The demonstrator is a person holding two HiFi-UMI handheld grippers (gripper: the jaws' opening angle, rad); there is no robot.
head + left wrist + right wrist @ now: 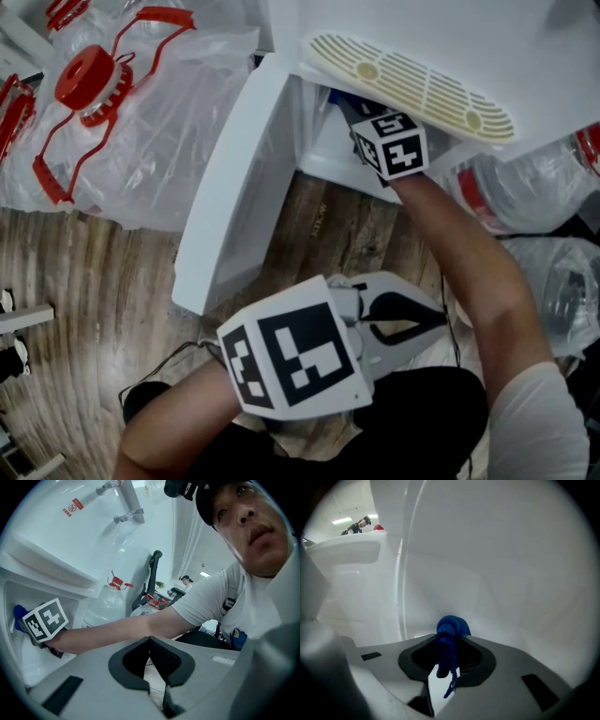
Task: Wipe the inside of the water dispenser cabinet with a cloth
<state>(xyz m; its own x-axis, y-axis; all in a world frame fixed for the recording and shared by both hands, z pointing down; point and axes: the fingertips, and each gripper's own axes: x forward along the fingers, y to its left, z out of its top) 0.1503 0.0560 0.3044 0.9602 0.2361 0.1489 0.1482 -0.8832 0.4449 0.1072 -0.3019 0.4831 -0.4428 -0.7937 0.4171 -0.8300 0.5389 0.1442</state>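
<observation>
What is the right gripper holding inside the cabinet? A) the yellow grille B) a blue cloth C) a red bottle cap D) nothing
B: the right gripper has its fingers shut on a blue cloth, in front of the white cabinet wall.

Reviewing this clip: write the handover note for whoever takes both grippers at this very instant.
Right gripper: shut on the blue cloth and reached inside the cabinet. The cloth is close to a white inner wall; I cannot tell whether it touches.
Left gripper: shut, nothing between its jaws, held low outside the cabinet in front of the person.
Cabinet door: open.
Done: door opened, cloth brought in. How much has been wiped does not show.
Left: probably wipe the walls and floor, then bring the cloth out.
</observation>
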